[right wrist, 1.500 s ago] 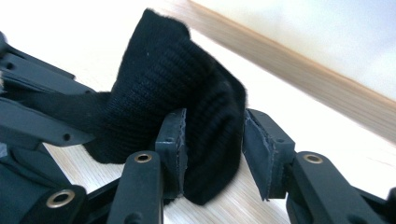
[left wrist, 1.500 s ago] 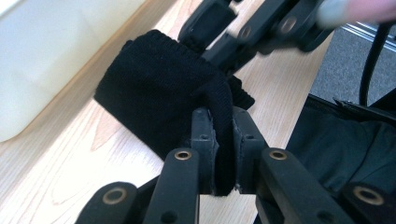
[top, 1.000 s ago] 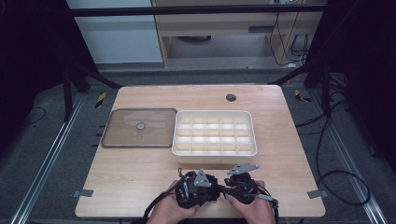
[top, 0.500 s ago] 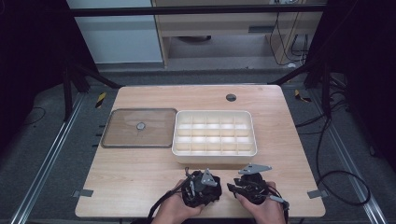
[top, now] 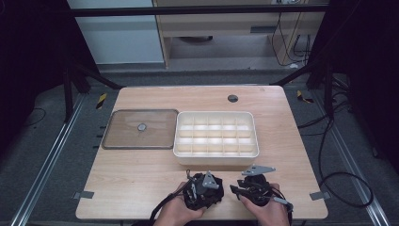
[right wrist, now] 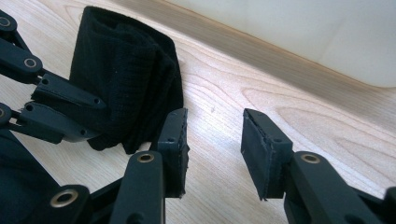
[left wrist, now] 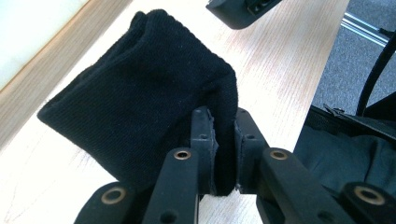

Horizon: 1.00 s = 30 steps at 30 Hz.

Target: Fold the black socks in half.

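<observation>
Left tool [left wrist: 223, 154] clamped on a folded black sock [left wrist: 140, 107], pinching it at one folded edge, sock held just over the desk [top: 141, 183] near the front edge, in front of the white divided tray [top: 215, 139]. Right tool [right wrist: 212, 149] has its jaws apart with nothing between them, sitting just beside the sock; in the right gripper view the sock [right wrist: 126, 79] is at the left with the left tool's jaws on it. Tray compartments look empty; flat lid [top: 141, 128] lies left of the tray, touching or nearly so. Likely step: sock goes into a tray slot. Risks: grip is only on a thin edge of the fold, so the sock could slip out or unfold on the lift and flop over the dividers; a loosened bundle may be too bulky for one compartment and straddle two. The right tool is close, so it could snag the cloth or bump the left tool if it closes in now.
</observation>
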Each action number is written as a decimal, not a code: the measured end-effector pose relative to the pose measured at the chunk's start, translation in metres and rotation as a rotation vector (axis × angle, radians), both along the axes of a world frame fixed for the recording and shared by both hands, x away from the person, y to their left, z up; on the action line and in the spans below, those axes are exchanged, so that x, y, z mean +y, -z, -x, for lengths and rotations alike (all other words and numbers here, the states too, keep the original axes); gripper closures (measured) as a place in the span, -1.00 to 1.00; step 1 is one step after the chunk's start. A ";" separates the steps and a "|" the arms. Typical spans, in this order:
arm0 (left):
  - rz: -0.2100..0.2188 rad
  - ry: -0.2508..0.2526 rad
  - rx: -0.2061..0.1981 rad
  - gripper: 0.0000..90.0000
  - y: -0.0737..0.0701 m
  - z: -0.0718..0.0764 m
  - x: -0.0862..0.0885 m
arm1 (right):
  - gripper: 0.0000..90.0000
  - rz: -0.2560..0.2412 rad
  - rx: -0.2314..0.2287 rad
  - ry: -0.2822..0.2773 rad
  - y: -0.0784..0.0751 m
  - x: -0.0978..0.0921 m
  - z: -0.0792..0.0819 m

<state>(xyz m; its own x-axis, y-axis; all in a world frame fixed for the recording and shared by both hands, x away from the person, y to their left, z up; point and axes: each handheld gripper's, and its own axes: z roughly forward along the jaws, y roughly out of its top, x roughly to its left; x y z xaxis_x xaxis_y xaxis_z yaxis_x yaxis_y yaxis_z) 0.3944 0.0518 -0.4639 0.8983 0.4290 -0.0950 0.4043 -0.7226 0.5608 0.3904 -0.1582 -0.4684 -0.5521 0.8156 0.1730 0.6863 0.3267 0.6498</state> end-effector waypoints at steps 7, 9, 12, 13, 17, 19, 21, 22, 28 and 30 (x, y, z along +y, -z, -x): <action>0.022 -0.003 0.017 0.80 0.002 -0.001 0.002 | 0.33 0.000 0.004 -0.003 0.002 0.001 0.000; 0.026 -0.006 0.015 0.80 0.002 0.000 0.002 | 0.32 0.000 0.006 -0.005 0.003 0.002 -0.001; 0.021 -0.001 0.013 0.80 0.002 0.001 0.003 | 0.31 0.000 0.005 -0.017 0.004 0.004 -0.001; 0.024 -0.003 0.013 0.80 0.003 0.001 0.003 | 0.31 0.002 0.006 -0.014 0.004 0.004 0.000; 0.038 -0.004 0.023 0.80 0.004 0.001 0.004 | 0.29 0.004 0.006 -0.008 0.003 0.004 0.001; 0.041 -0.001 0.023 0.80 0.005 0.001 0.004 | 0.28 0.003 0.008 -0.007 0.003 0.003 0.001; 0.056 -0.013 0.031 0.80 0.005 0.000 0.005 | 0.26 0.007 0.010 -0.004 0.004 0.003 0.000; 0.064 -0.016 0.034 0.80 0.006 0.000 0.006 | 0.25 0.005 0.013 -0.008 0.004 0.003 -0.001; 0.070 -0.018 0.026 0.76 0.006 0.001 0.006 | 0.16 0.005 0.009 -0.005 0.002 0.005 -0.001; 0.078 -0.023 0.026 0.68 0.005 0.001 0.006 | 0.13 0.003 0.007 -0.005 0.002 0.004 -0.001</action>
<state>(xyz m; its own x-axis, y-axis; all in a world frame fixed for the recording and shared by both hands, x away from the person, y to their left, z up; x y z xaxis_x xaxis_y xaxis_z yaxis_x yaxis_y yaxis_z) 0.3931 0.0581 -0.4687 0.8853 0.4396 -0.1519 0.4351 -0.6673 0.6045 0.3916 -0.1538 -0.4702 -0.5546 0.8136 0.1743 0.6895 0.3322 0.6436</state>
